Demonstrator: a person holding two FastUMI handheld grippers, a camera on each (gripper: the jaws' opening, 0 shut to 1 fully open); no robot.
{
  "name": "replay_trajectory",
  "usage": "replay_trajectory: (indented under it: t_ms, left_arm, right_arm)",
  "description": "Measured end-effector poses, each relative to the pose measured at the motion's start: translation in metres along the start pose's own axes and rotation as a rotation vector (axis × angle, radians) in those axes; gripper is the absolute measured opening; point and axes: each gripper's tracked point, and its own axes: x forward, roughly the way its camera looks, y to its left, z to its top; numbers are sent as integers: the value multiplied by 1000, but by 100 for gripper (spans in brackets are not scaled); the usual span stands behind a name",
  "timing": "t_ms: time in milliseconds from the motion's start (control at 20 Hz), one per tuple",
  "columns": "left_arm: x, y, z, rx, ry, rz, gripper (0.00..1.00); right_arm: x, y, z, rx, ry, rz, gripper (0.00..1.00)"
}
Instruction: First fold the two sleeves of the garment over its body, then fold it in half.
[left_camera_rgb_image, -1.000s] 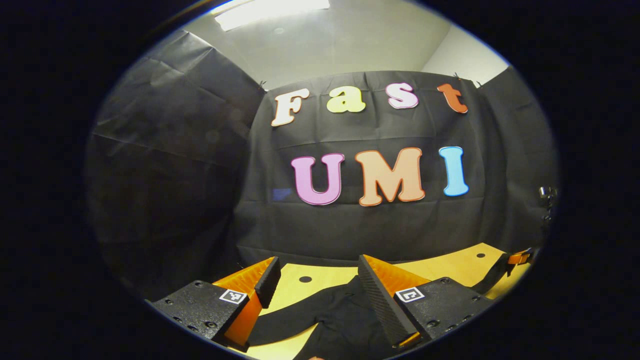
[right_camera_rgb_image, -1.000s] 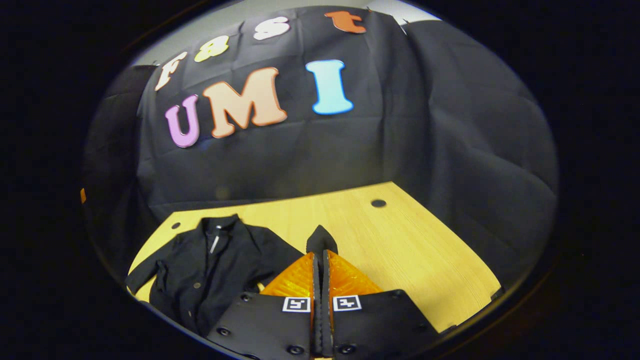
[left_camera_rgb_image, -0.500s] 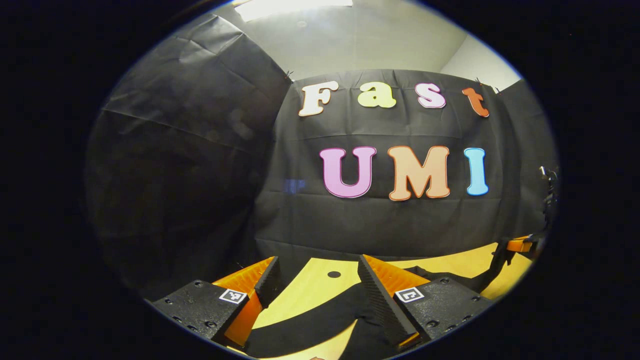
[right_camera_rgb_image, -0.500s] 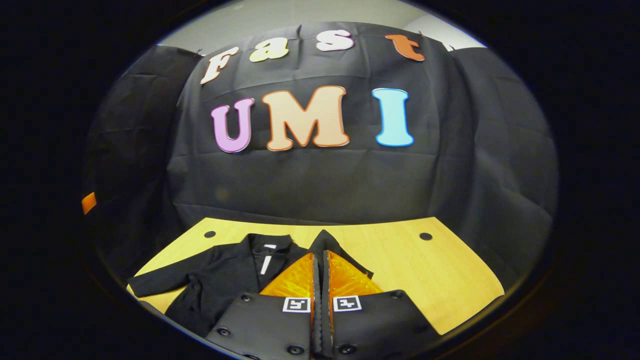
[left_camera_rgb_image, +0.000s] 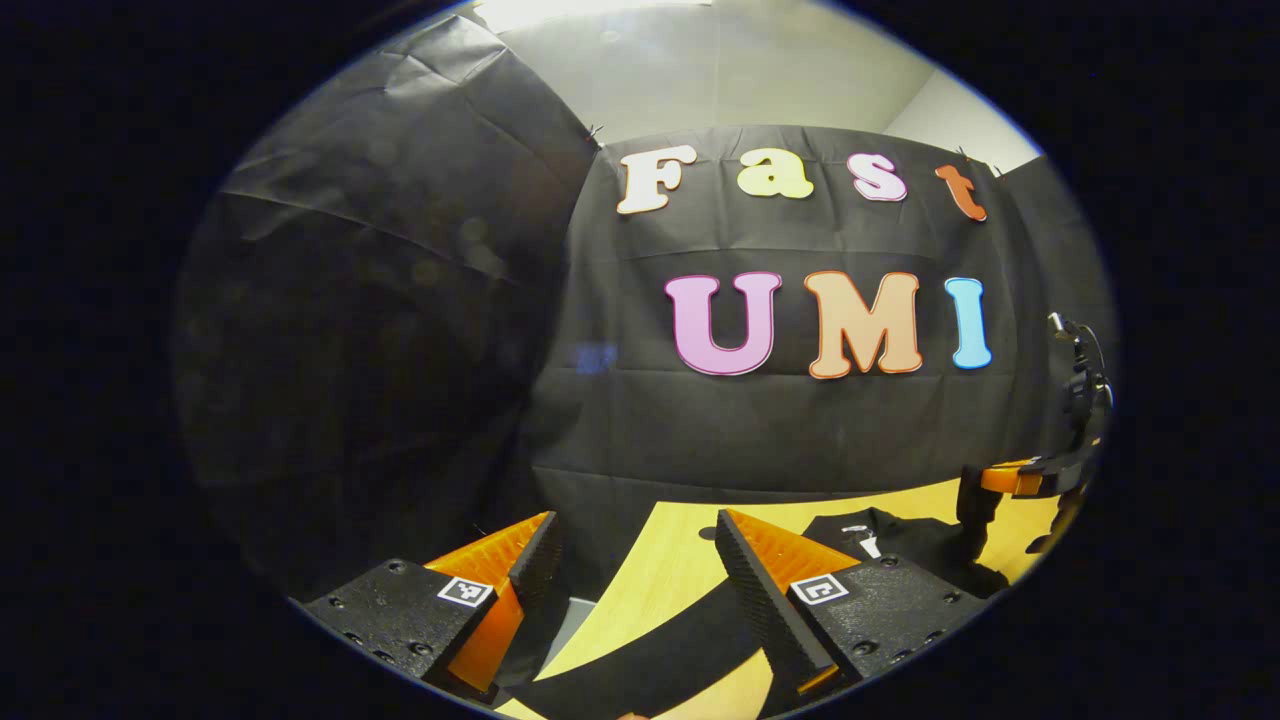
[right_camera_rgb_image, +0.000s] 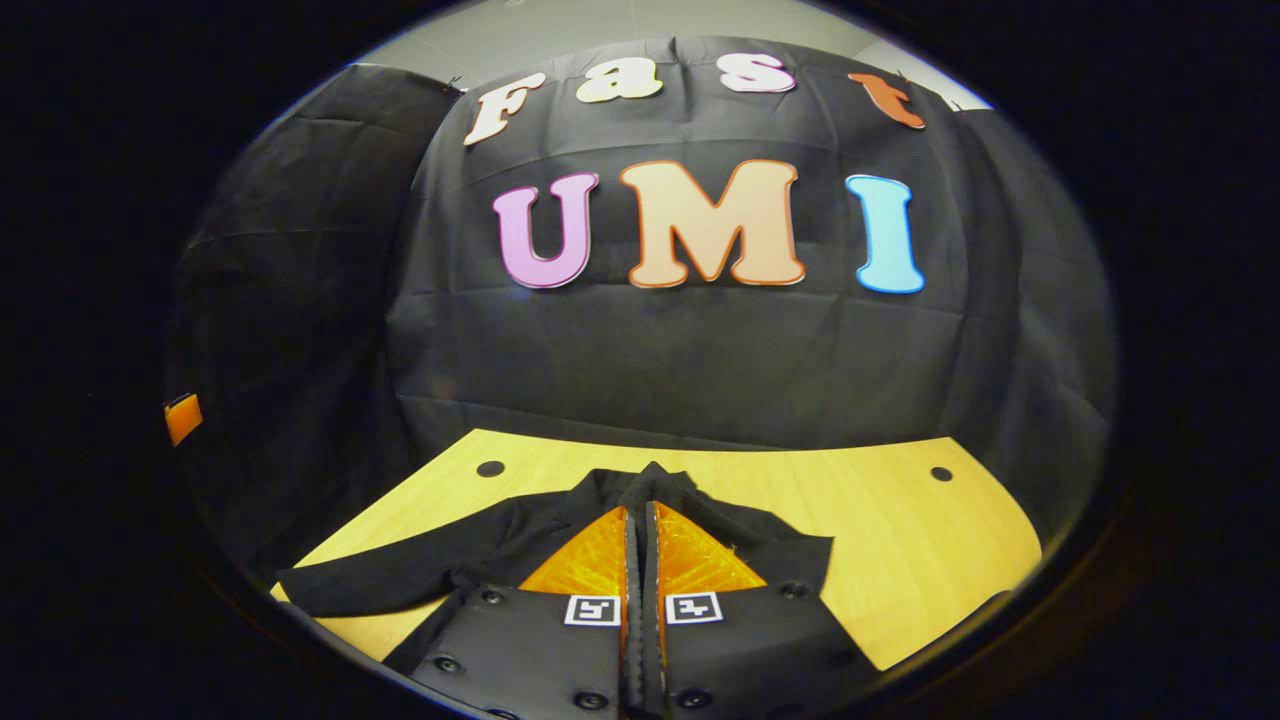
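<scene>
Two sleeves pending. Right claw (right_camera_rgb_image: 640, 520) is clamped on one sleeve (right_camera_rgb_image: 650, 482), carrying it over the garment (right_camera_rgb_image: 470, 545) on the counter (right_camera_rgb_image: 900, 540). Left claw (left_camera_rgb_image: 630, 560) gapes empty near the left sleeve (left_camera_rgb_image: 640, 655). Next: lay, release, grip.

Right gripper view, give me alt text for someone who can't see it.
The right gripper has its fingers closed on a fold of a black button-up garment lying on a light yellow wooden table. One sleeve stretches out flat to the left, and black cloth walls stand behind the table.
</scene>
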Motion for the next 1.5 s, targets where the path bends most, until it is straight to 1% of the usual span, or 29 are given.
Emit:
replay_trajectory:
  t_ms: [50, 100, 300, 350, 550, 600, 650, 700, 750, 800, 850, 900, 950, 1000, 1150, 1500]
  left_arm:
    - [-2, 6, -3, -2, 8, 6, 94]
    - [-3, 11, -7, -6, 19, 11, 92]
    - [0, 26, -27, -34, 76, 33, 93]
    - [3, 29, -33, -38, 86, 42, 92]
    - [0, 48, -47, -51, 120, 60, 93]
    - [-1, 51, -52, -57, 137, 67, 93]
    - [1, 50, -59, -65, 155, 70, 94]
    - [1, 50, -67, -79, 179, 72, 93]
    - [2, 50, -76, -91, 208, 75, 93]
    - [0, 49, -85, -98, 238, 73, 95]
    - [1, 50, -92, -108, 262, 73, 96]
    - [3, 50, -101, -120, 285, 78, 96]
    - [4, 51, -109, -130, 310, 83, 99]
    - [4, 54, -118, -139, 332, 88, 96]
    - [5, 56, -144, -174, 403, 98, 97]
    - [-4, 47, -216, -238, 598, 100, 97]
  right_arm:
    - [9, 12, -5, -9, 17, 14, 2]
    - [18, 24, -11, -21, 35, 27, 2]
    - [48, 60, -38, -58, 114, 68, 2]
    - [55, 66, -46, -66, 132, 76, 2]
    - [73, 90, -73, -123, 201, 99, 2]
    - [78, 95, -78, -143, 212, 109, 0]
    - [82, 100, -84, -159, 223, 117, 3]
    - [86, 104, -88, -170, 228, 124, 0]
    - [86, 111, -91, -169, 234, 151, 2]
    - [83, 121, -94, -158, 244, 186, 5]
    - [82, 122, -93, -158, 237, 196, 28]
    - [82, 119, -88, -180, 220, 182, 52]
    - [79, 111, -80, -209, 194, 160, 75]
    - [77, 108, -78, -227, 179, 153, 98]
    - [71, 96, -74, -227, 173, 141, 100]
    - [50, 56, -73, -173, 194, 51, 99]
